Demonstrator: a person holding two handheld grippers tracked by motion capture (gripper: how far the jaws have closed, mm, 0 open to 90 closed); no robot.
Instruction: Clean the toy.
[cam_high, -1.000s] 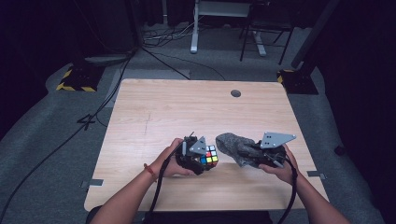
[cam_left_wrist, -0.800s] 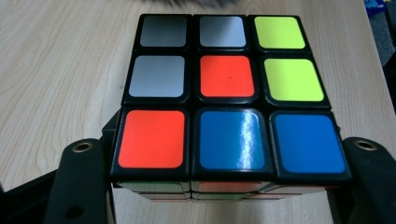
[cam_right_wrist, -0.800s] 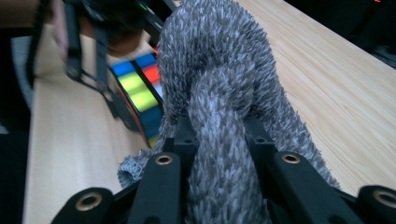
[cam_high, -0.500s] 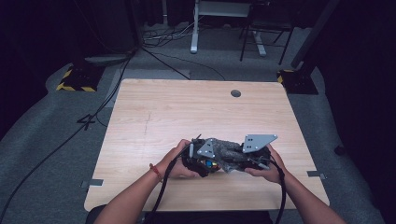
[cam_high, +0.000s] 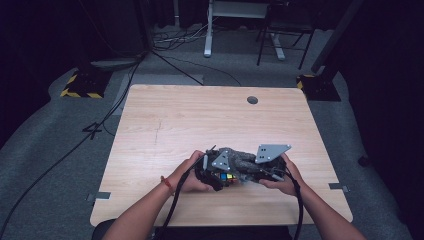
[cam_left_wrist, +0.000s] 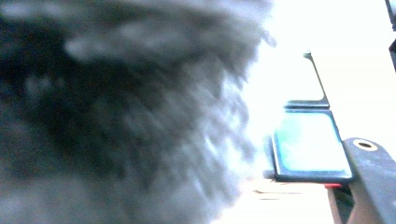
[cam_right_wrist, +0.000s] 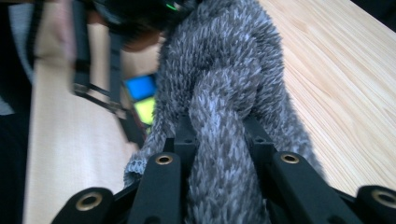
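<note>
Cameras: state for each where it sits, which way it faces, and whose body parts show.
High view: above the person's side, facing forward and down on the table; forearms, both claws.
Left gripper view: on the left claw, pressed against the grey fuzzy cloth.
Right gripper view: on the right claw, shut on that cloth.
Shared: cloth and colour cube.

A fuzzy grey knitted cloth (cam_right_wrist: 224, 93) looks soft and rough beside the glossy plastic puzzle cube (cam_right_wrist: 142, 98), over the table (cam_high: 200, 120) of smooth, matt, pale wood grain.
</note>
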